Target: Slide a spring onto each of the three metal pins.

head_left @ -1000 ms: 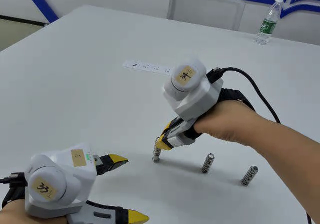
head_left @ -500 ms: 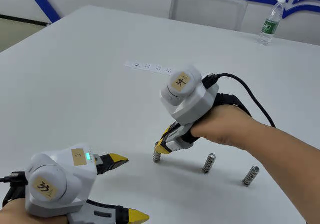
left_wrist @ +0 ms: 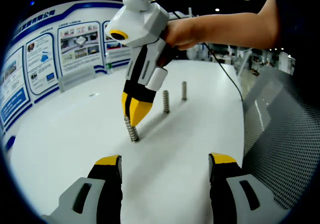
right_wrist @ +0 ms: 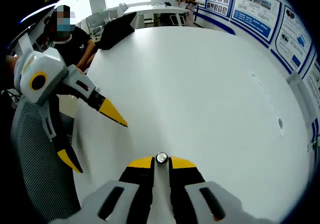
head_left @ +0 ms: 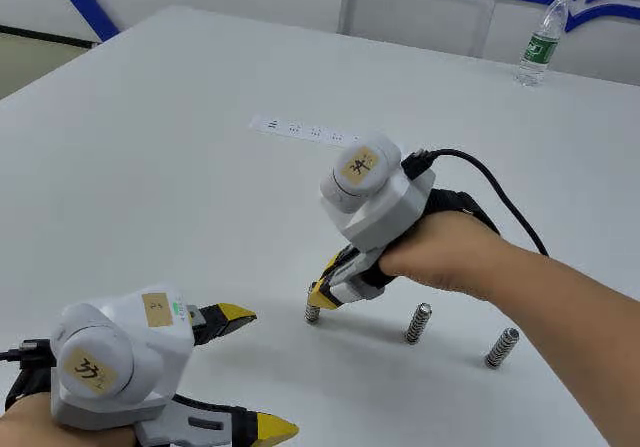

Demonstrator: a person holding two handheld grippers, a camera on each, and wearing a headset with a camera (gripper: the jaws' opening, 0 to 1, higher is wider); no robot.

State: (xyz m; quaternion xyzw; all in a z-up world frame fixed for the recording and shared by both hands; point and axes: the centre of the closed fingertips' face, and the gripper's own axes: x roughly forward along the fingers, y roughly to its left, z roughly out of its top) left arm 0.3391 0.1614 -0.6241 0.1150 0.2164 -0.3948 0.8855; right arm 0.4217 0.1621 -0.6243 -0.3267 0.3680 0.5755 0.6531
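- At the leftmost pin (right_wrist: 161,158) — right gripper (head_left: 318,298) clamped on its spring (head_left: 312,313).
- Right of it — 2 other sprung pins (head_left: 417,323).
- Left of it: left gripper (head_left: 265,372), jaws apart, empty.

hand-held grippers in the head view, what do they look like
The left hand-held gripper and right hand-held gripper each have a white moulded plastic body, black jaws with yellow tips and tan stickers with handwritten marks. A black cable runs from the right one.
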